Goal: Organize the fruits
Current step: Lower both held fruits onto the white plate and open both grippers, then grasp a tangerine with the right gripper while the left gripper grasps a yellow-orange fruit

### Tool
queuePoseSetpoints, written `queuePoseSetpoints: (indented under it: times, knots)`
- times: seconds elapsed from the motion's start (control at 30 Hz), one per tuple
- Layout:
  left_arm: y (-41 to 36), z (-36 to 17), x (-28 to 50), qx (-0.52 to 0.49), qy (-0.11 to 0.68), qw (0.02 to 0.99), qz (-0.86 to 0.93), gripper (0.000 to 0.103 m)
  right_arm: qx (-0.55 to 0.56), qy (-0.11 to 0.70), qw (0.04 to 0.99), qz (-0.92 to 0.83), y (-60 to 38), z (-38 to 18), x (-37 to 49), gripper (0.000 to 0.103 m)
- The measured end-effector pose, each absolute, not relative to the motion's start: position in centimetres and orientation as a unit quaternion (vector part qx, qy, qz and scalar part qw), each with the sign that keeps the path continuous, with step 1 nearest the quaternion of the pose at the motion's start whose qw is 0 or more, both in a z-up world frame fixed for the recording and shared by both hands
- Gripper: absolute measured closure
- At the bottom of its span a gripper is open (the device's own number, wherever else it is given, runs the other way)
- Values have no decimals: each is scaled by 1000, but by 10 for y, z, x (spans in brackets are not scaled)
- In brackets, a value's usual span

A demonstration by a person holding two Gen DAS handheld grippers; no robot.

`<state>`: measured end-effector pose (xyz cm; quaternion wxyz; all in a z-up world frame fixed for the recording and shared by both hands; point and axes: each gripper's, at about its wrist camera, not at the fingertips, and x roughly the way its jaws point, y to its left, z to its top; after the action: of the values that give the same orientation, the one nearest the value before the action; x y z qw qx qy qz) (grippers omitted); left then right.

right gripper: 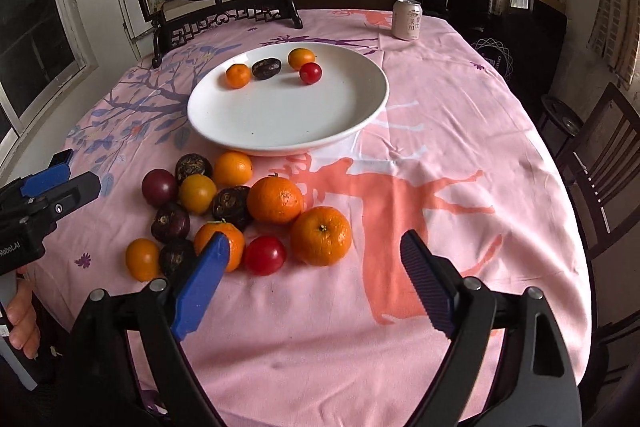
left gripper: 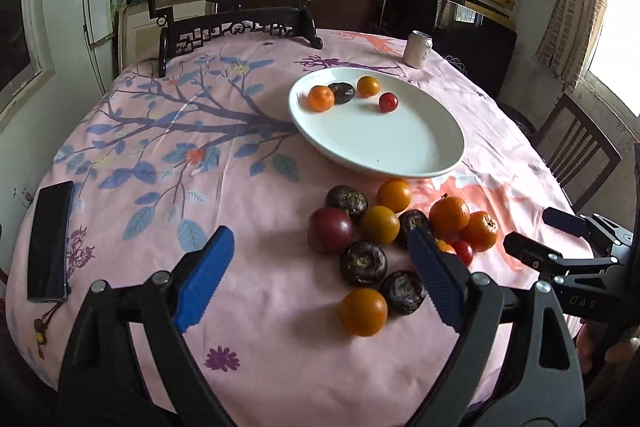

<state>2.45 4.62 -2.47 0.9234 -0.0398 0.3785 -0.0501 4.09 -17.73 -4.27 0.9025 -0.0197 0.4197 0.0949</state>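
**Fruit pile lies ahead of both grippers, plate beyond it**

Fruit is in two groups. Four pieces sit at the far side of the white plate (right gripper: 372, 99): a small orange, a dark fruit, a yellow-orange fruit and a red one. The rest form a loose pile (right gripper: 240, 211) on the pink cloth (right gripper: 460, 155), just beside the plate's near rim.

Left gripper (left gripper: 320, 267): fingers spread wide, holding nothing. The pile sits ahead, between its fingers and toward the right one; a yellow-orange fruit (left gripper: 363, 311) and a dark fruit (left gripper: 402, 291) are nearest.

Right gripper (right gripper: 312, 263): fingers spread wide, empty. The pile lies ahead and to its left; a red fruit (right gripper: 265, 254) and a large orange (right gripper: 321, 235) lie just ahead of the gap, near the left finger.

Judgement: each gripper has fruit close ahead. The fruits are round, so no grasp axis matters. The carry runs straight forward, away from the person, over the near rim.
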Motion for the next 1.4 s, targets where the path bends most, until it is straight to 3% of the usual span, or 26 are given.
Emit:
queuePoseSetpoints:
  times: [0.4,0.53,0.67,0.73,1.03,1.07,1.2,1.37,1.4]
  knots:
    - [44,-41,12,-28,401,914,-60,12,-25,412,906,94,-177,-58,40,16]
    - [43,-54,13,-30,425,902,-68,12,-8,438,894,95,-180,-75,64,39]
    - [42,-62,13,-36,439,894,-77,12,18,472,876,96,-184,-98,87,46]
    - [39,-66,14,-35,446,890,-83,12,43,473,873,110,-188,-102,93,59]
    - [31,-83,20,-31,476,874,-88,13,27,456,885,94,-206,-80,39,59]
    - [29,-85,21,-27,478,873,-90,14,28,459,883,95,-209,-81,34,59]
    - [21,-96,28,-28,498,861,-105,45,35,464,879,102,-213,-84,20,59]
    - [21,-98,33,-35,489,865,-107,52,42,463,879,103,-215,-86,21,59]
    - [22,-98,34,-42,486,866,-109,60,40,465,878,104,-214,-87,22,59]
